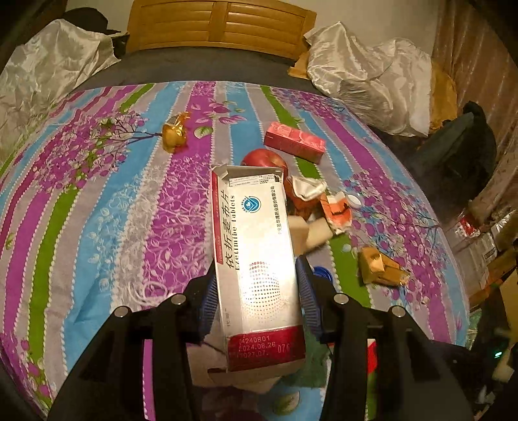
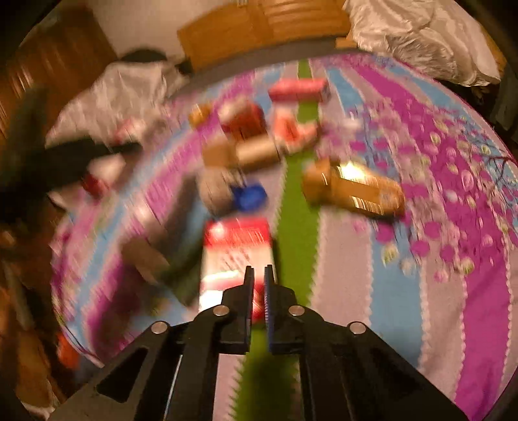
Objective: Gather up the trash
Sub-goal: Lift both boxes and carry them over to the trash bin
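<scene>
My left gripper (image 1: 255,278) is shut on a white and red tablet box (image 1: 255,246), held above the striped bedspread (image 1: 97,200). Beyond it lie a pink carton (image 1: 294,142), a red round thing (image 1: 264,158), torn orange wrappers (image 1: 335,207), a gold wrapper (image 1: 174,132) and a brown gold box (image 1: 378,265). The right wrist view is blurred. My right gripper (image 2: 259,275) is nearly shut with nothing between its fingers, above a red and white box (image 2: 238,256). Ahead of it are a blue cap (image 2: 249,196), a brown gold box (image 2: 353,187) and a cardboard tube (image 2: 255,152).
A wooden headboard (image 1: 220,26) stands at the far end of the bed. Silvery crumpled covers (image 1: 365,74) lie at both far corners. A dark bag (image 1: 459,145) and stacked boxes (image 1: 485,246) are off the bed's right edge.
</scene>
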